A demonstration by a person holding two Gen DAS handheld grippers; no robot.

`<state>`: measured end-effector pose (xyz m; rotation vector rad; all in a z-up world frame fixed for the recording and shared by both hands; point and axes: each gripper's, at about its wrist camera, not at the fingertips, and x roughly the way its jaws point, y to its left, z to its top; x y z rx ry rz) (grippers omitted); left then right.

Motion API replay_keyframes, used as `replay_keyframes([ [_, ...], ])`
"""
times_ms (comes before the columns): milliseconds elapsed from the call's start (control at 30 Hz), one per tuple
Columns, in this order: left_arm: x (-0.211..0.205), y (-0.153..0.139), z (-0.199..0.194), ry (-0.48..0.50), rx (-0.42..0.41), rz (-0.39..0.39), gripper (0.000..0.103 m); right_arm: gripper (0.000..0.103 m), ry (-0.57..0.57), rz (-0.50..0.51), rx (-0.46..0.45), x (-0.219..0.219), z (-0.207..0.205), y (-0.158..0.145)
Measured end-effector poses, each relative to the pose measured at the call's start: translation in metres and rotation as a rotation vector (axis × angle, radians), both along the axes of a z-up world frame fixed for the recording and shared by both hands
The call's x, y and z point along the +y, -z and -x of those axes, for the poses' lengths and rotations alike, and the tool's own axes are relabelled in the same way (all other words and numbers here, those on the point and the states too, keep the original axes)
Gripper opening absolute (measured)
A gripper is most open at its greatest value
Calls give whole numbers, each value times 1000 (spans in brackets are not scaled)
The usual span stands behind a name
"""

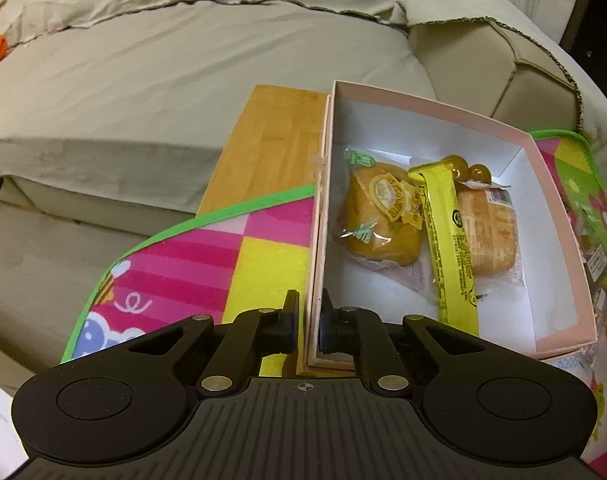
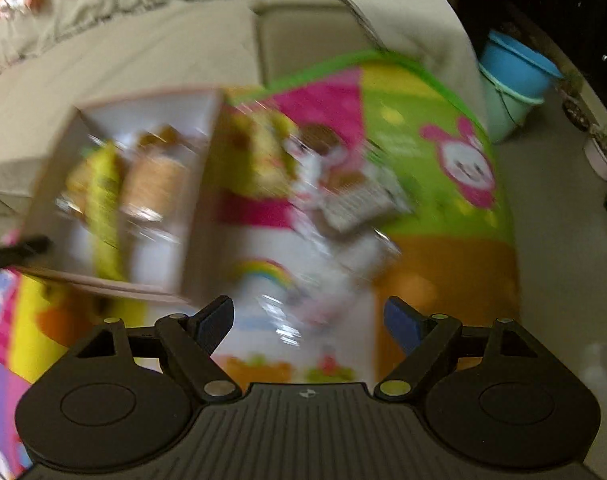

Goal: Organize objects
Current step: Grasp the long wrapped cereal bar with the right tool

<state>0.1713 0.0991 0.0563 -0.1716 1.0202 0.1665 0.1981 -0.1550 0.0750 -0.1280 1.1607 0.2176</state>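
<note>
An open pink box (image 1: 423,108) with a white inside stands on a colourful play mat (image 1: 207,248). Inside lie a wrapped bun (image 1: 379,220), a long yellow stick packet (image 1: 449,240), a wrapped cake (image 1: 487,236) and gold round sweets (image 1: 467,170). My left gripper (image 1: 309,304) is shut on the box's near left wall, one pad outside and one inside. The right wrist view is blurred by motion. There my right gripper (image 2: 307,308) stands open with nothing between its fingers, above the mat (image 2: 423,120), with loose snack packets (image 2: 343,196) just beyond it and the box (image 2: 143,100) to its left.
A wooden board (image 1: 271,144) lies under the mat and box, against a beige sofa (image 1: 183,80). A blue bucket (image 2: 515,68) and potted plants (image 2: 603,152) stand on the floor to the right of the mat.
</note>
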Motion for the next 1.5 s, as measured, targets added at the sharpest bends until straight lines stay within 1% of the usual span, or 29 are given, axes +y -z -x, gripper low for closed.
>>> replay_keyframes([
  [67, -2, -1, 1, -13, 2, -6, 10, 83, 6, -5, 25, -16, -10, 11],
  [200, -3, -2, 4, -55, 4, -1, 10, 83, -28, -20, 23, -27, -31, 23],
  [300, -3, -3, 7, -88, 2, 6, 10, 83, -64, -57, 6, -22, -56, 22],
  [367, -4, -3, 8, -106, 4, 6, 10, 81, -130, -79, -34, -11, -70, 20],
  [400, -4, -3, 9, -113, 4, 6, 10, 77, -174, -85, -57, -3, -75, 19],
  [433, -5, -3, 9, -122, 5, 8, 10, 66, -215, -92, -79, 5, -80, 19],
  [467, -5, -4, 10, -129, 5, 12, 10, 51, -241, -105, -84, 10, -86, 21],
  [533, -4, -4, 13, -141, 4, 21, 10, 41, -263, -160, -63, 20, -100, 26],
  [600, -4, -5, 17, -149, 1, 29, 10, 40, -250, -205, -48, 26, -114, 32],
  [667, -4, -5, 19, -148, -3, 30, 10, 40, -228, -229, -26, 31, -127, 40],
  [733, -5, -5, 20, -148, -5, 30, 10, 39, -209, -262, 23, 33, -137, 51],
  [800, -5, -6, 20, -148, -8, 31, 10, 29, -182, -270, 59, 32, -141, 59],
  [933, -6, -6, 19, -154, -13, 31, 10, 28, -168, -258, 74, 23, -125, 56],
  [1000, -7, -6, 19, -153, -15, 31, 10, 28, -180, -248, 69, 16, -109, 52],
  [1067, -7, -5, 19, -148, -17, 29, 10, 28, -193, -212, 72, 10, -83, 48],
  [1167, -8, -5, 20, -135, -20, 24, 10, 28, -193, -215, 135, -1, -47, 49],
  [1300, -6, -5, 20, -122, -22, 31, 10, 28, -148, -192, 222, -12, 7, 57],
  [1367, -4, -5, 21, -111, -26, 39, 10, 29, -147, -198, 266, -14, 33, 60],
  [1433, -3, -5, 22, -98, -28, 45, 10, 29, -167, -193, 259, -10, 51, 58],
  [1500, -3, -5, 22, -77, -25, 47, 10, 30, -188, -160, 211, -5, 63, 52],
])
